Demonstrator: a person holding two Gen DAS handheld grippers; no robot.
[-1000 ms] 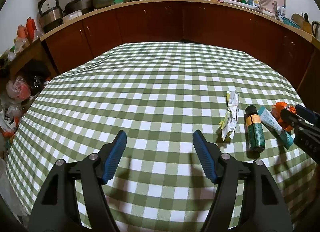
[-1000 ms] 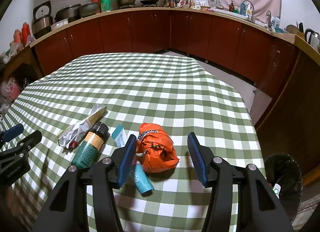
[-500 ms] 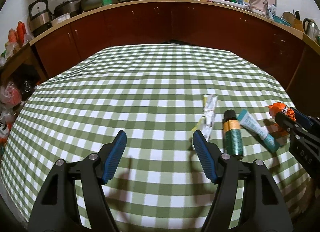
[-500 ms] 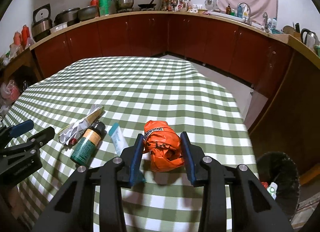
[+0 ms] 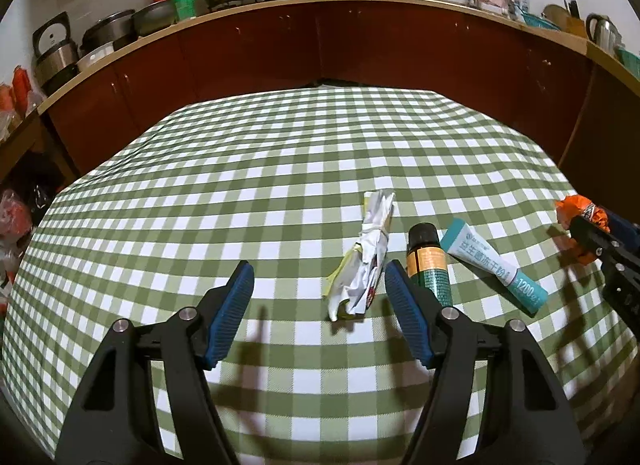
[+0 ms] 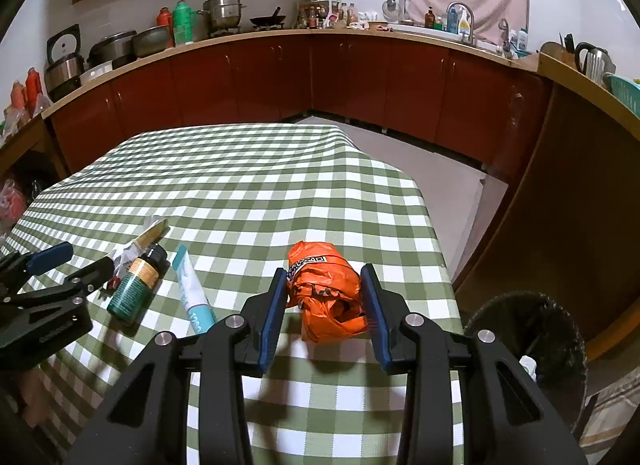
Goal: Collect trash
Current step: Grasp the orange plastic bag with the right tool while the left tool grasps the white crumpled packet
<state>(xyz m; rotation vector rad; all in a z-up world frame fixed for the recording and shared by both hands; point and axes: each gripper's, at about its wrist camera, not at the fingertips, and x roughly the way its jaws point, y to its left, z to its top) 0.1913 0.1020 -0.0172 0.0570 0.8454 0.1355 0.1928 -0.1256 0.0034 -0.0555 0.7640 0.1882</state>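
Orange bag (image 6: 326, 297) sits at the counter's (image 6: 240, 185) right edge, clamped between the right gripper's (image 6: 326, 311) fingers. Left gripper (image 5: 318, 305) closing, fingers apart, nothing pressed; crumpled wrapper (image 5: 366, 257) just inside its right finger, bottle (image 5: 428, 265) and tube (image 5: 492, 261) beside.
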